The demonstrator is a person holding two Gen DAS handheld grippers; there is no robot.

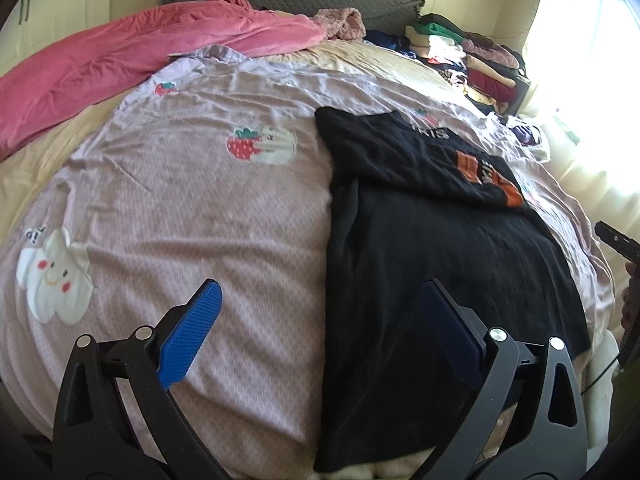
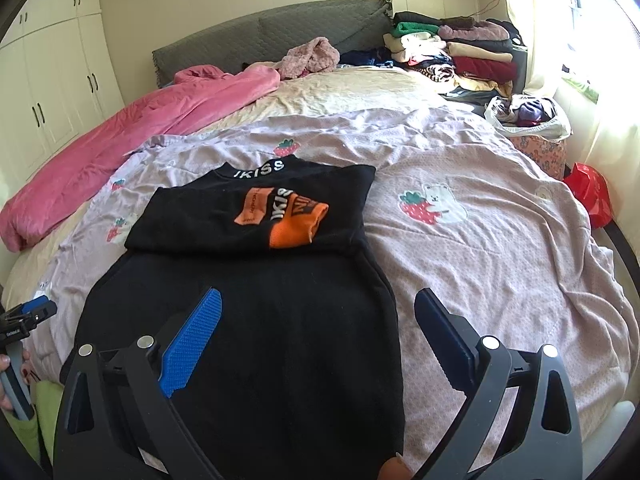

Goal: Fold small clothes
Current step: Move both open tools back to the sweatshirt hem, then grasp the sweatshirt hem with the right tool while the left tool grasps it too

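- The black top (image 2: 256, 320) lies flat on the lilac sheet (image 2: 480, 248) spread over the bed, its upper part folded down so the orange print (image 2: 288, 216) and white "KISS" lettering face up.
- In the left wrist view the top (image 1: 432, 248) sits right of centre, its lower part running toward the near edge of the bed.
- The left gripper (image 1: 320, 308) hangs above the bed with its jaws spread wide and nothing between them; one blue pad is over the bare sheet (image 1: 180, 208), the other over the top's left side.
- The right gripper (image 2: 318, 316) also stands wide open and empty, above the lower part of the top; its right pad is just past the top's right edge.
- At the left border of the right wrist view, the left gripper (image 2: 34, 308) shows in a hand (image 2: 12, 376) beside the bed.
- A pink blanket (image 2: 132, 128) lies crumpled along the far left side of the bed.
- A stack of clothes (image 2: 452, 52) is piled at the far right corner, near the grey headboard (image 2: 248, 36).
- A white bag (image 2: 528, 116) of clothes sits by the window side, and a red bag (image 2: 592, 192) lies lower down, beside the bed.
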